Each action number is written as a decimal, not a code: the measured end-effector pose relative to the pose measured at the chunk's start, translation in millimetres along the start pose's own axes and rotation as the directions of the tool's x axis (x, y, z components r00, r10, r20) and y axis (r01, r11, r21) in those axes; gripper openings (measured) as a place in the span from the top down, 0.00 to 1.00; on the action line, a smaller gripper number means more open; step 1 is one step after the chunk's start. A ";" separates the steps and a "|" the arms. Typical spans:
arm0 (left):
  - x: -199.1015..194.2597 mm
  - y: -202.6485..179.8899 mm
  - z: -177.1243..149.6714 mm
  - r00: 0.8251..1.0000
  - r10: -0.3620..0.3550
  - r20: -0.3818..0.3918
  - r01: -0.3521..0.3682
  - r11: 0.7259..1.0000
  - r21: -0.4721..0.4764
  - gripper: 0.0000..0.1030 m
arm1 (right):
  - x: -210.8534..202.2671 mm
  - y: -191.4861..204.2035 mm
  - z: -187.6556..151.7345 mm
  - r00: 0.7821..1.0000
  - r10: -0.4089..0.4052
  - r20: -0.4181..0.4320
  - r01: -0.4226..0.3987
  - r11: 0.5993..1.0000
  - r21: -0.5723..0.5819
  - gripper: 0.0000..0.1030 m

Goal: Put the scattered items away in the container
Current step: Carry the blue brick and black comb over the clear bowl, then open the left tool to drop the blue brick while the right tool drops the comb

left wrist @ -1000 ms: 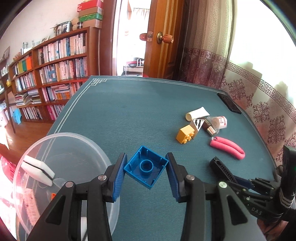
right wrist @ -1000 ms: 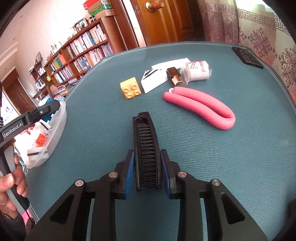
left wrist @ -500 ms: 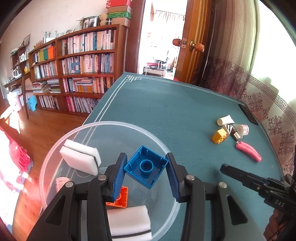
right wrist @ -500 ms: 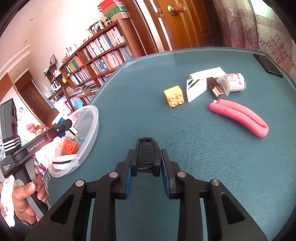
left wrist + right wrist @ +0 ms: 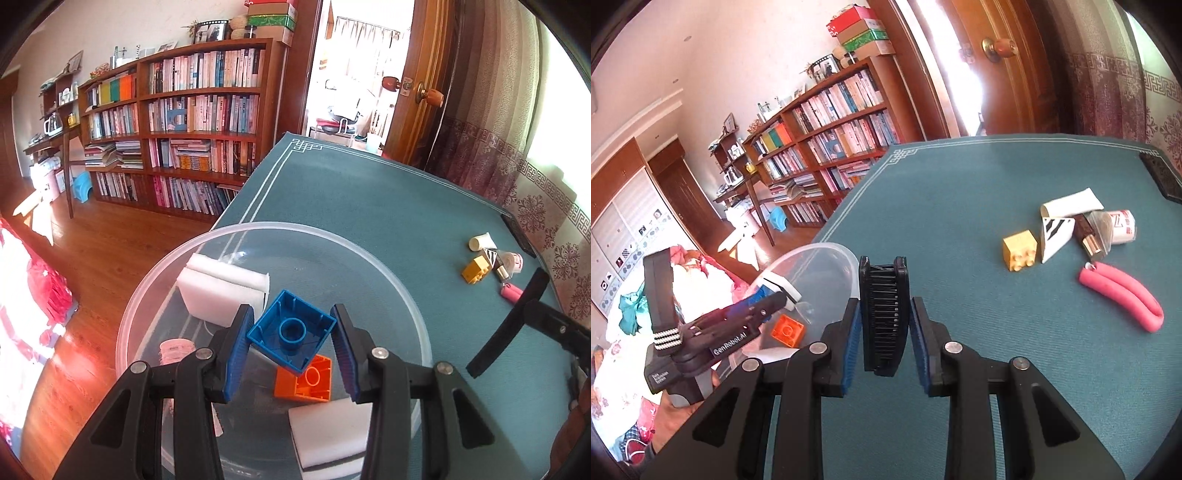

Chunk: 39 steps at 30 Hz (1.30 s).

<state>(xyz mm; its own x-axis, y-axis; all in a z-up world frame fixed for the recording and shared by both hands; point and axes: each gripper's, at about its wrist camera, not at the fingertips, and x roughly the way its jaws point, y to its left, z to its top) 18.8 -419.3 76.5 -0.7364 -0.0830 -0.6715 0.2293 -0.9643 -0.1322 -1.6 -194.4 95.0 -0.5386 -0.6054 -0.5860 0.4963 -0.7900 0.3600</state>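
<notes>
Over the clear plastic bowl [image 5: 391, 273] at the table's left edge, the left gripper [image 5: 291, 341] is clamped on a blue brick [image 5: 291, 334], hollow side facing the camera. Inside the bowl, an orange brick [image 5: 308, 382] lies at five o'clock of the blue one, a white sponge [image 5: 218, 288] at ten o'clock and another sponge [image 5: 328, 435] at six. The right gripper [image 5: 884, 325] is clamped on a black comb [image 5: 884, 314], with the bowl at its nine o'clock. On the green table [image 5: 960, 206], a yellow brick [image 5: 1019, 249] and a pink grip [image 5: 1123, 291] lie at its two o'clock, well apart.
</notes>
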 end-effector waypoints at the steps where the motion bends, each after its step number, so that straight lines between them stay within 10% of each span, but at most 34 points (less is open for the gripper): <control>1: 0.8 1.3 0.1 1.000 0.001 -0.002 -0.001 1.000 -0.002 0.54 | 1.2 5.1 2.8 1.000 0.011 0.004 -0.011 1.000 -0.008 0.72; 10: 3.2 14.0 -2.0 1.000 0.007 -0.013 -0.007 1.000 -0.025 0.52 | 33.7 40.1 12.2 0.992 0.112 -0.062 -0.116 0.992 -0.054 0.72; 14: 1.6 18.6 -2.9 1.000 0.007 -0.006 -0.007 0.999 -0.046 0.20 | 53.7 52.9 9.3 0.990 0.094 -0.104 -0.104 0.990 -0.098 0.72; 39: -7.3 30.2 -4.2 0.999 0.035 -0.006 -0.035 0.994 -0.100 0.17 | 76.4 43.8 -3.9 0.993 0.018 -0.121 -0.032 0.993 -0.112 0.58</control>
<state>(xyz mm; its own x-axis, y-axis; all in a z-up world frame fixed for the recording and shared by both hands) 33.7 -446.7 74.4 -0.7238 -0.1149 -0.6803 0.3175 -0.9309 -0.1806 -18.4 -274.8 63.1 -0.4435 -0.6036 -0.6626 0.5863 -0.7545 0.2949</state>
